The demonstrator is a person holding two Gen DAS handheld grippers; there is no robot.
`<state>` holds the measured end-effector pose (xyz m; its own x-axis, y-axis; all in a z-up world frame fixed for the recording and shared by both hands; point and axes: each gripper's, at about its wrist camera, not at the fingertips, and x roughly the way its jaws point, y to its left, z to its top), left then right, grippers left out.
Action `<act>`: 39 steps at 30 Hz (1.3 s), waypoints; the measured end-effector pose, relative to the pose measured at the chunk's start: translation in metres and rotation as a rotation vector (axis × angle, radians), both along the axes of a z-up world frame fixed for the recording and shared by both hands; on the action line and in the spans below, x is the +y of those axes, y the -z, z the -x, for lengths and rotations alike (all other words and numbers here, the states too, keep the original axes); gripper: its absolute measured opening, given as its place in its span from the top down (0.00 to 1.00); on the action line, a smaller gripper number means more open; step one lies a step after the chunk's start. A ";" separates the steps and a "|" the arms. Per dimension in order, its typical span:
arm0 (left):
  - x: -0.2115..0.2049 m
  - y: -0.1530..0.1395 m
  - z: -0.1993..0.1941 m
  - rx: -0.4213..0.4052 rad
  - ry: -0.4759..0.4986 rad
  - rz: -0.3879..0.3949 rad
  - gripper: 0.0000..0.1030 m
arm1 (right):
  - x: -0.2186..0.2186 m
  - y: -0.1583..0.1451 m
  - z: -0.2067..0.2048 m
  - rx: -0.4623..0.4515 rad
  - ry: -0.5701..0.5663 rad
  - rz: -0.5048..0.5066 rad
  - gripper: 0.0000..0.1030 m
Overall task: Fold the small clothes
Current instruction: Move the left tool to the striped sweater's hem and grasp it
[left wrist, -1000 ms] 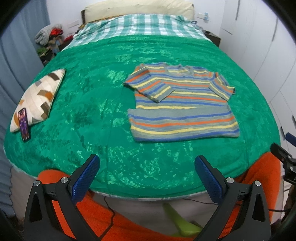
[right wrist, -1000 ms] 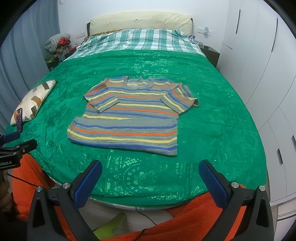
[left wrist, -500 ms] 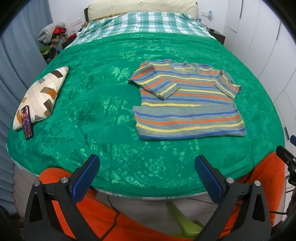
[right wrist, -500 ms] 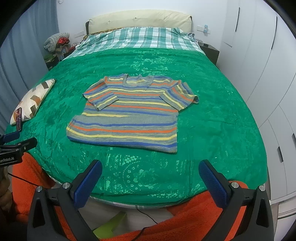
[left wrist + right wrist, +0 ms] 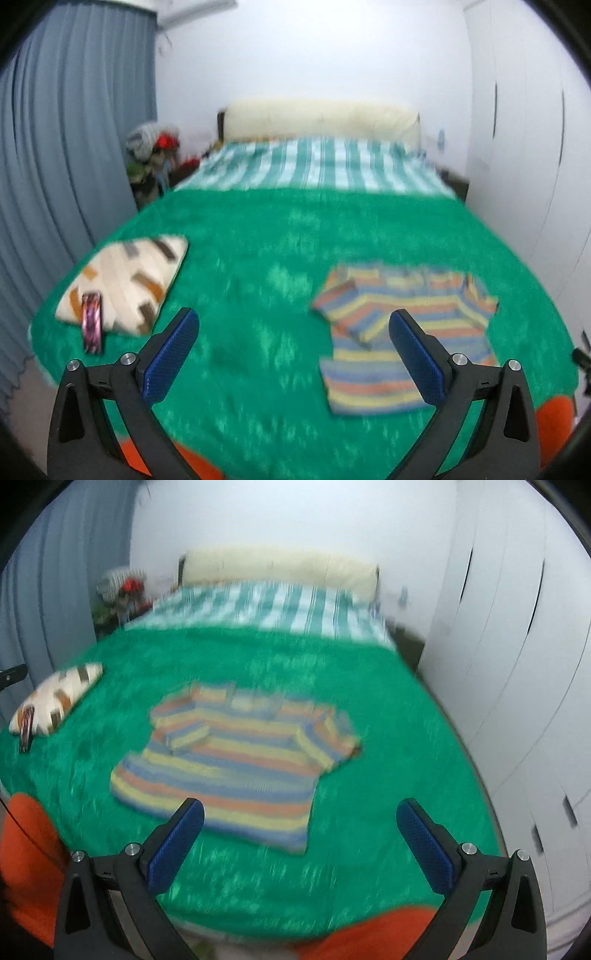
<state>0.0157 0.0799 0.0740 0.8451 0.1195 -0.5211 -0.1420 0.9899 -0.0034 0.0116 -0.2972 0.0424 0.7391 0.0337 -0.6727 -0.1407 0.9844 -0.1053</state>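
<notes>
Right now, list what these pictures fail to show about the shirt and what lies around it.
- Striped shirt: motion blur in both wrist views hides its creases and sleeve edges.
- Shirt's near right part, left wrist view: behind the left gripper's fingers.
- Phone by the patterned pillow: screen blurred.

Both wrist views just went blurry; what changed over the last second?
Both cameras tilted up and swept: the wall and headboard now fill the top, and the striped shirt sits lower in each view. The left gripper and right gripper stayed open, holding nothing. Shirt, patterned pillow and phone lie unmoved on the green blanket.
</notes>
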 end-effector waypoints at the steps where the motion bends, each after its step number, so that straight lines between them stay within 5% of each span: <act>1: 0.005 0.010 -0.005 0.004 0.043 0.026 0.00 | -0.005 -0.001 -0.003 -0.025 -0.012 -0.022 0.00; 3: 0.011 0.055 -0.022 0.129 0.099 0.107 0.00 | -0.012 0.017 -0.019 0.035 -0.025 -0.072 0.00; 7: 0.015 0.152 -0.031 0.476 0.020 0.194 0.02 | -0.031 0.078 -0.038 0.243 0.045 -0.173 0.00; 11: 0.013 0.204 -0.005 0.592 -0.007 0.215 0.02 | -0.051 0.117 -0.026 0.332 0.140 -0.245 0.00; 15: 0.023 0.206 -0.006 0.588 0.034 0.284 0.01 | -0.061 0.124 -0.024 0.325 0.159 -0.273 0.00; 20: 0.037 0.204 -0.031 0.539 0.130 0.405 0.01 | -0.063 0.111 -0.044 0.206 0.089 -0.206 0.00; 25: 0.023 0.210 -0.065 0.540 0.237 0.407 0.02 | -0.068 0.130 -0.086 0.229 0.035 -0.191 0.01; 29: 0.013 0.230 -0.105 0.559 0.288 0.392 0.05 | -0.062 0.159 -0.128 0.310 -0.049 -0.270 0.14; 31: 0.014 0.243 -0.123 0.592 0.274 0.390 0.19 | -0.059 0.175 -0.155 0.351 -0.066 -0.294 0.21; 37: 0.006 0.267 -0.161 0.650 0.263 0.359 0.27 | -0.051 0.209 -0.217 0.452 -0.072 -0.313 0.37; 38: 0.003 0.266 -0.163 0.636 0.270 0.345 0.31 | -0.048 0.214 -0.222 0.479 -0.086 -0.306 0.45; 39: 0.000 0.264 -0.164 0.629 0.282 0.342 0.47 | -0.044 0.219 -0.226 0.502 -0.098 -0.298 0.60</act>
